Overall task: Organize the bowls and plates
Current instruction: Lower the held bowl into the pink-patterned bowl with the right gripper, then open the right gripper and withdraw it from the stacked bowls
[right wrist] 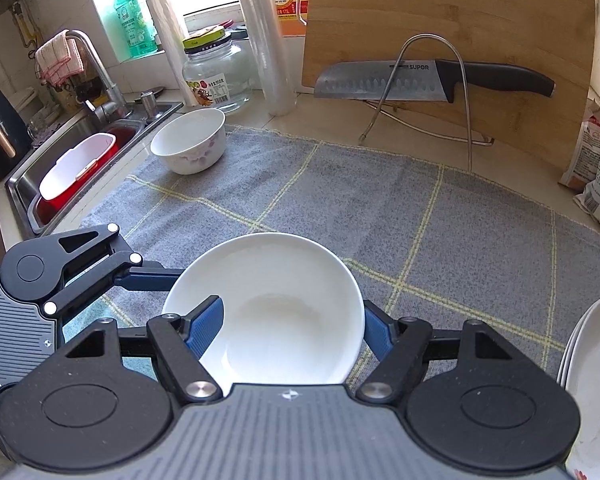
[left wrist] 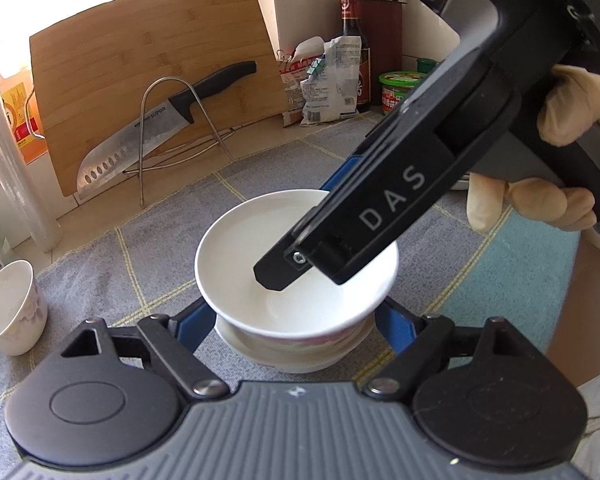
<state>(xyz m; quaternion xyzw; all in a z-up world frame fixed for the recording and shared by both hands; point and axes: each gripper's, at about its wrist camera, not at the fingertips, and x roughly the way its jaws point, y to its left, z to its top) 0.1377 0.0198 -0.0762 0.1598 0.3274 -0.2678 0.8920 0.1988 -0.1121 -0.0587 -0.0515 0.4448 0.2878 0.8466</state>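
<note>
A plain white bowl [left wrist: 244,248] [right wrist: 284,276] sits nested on top of a flower-patterned bowl [left wrist: 300,338], which rests in a white dish on the grey checked cloth [right wrist: 380,208]. My left gripper [left wrist: 296,322] holds this stack low down, its blue fingers [left wrist: 196,324] pressed against both sides. My right gripper [right wrist: 292,330] [left wrist: 300,276] reaches in from the upper right and is shut on the top bowl. One of its blue fingers [right wrist: 208,324] lies inside the bowl and the other sits against the outer wall. A gloved hand [left wrist: 572,104] carries it.
Another flowered bowl [right wrist: 188,140] [left wrist: 8,308] stands at the cloth's far left corner. Stacked white plates [right wrist: 592,380] lie at the right edge. A knife [right wrist: 420,80] on a wire rack leans on a cutting board [left wrist: 148,68]. The sink [right wrist: 80,168] is at left, with jars, bottles and bags along the wall.
</note>
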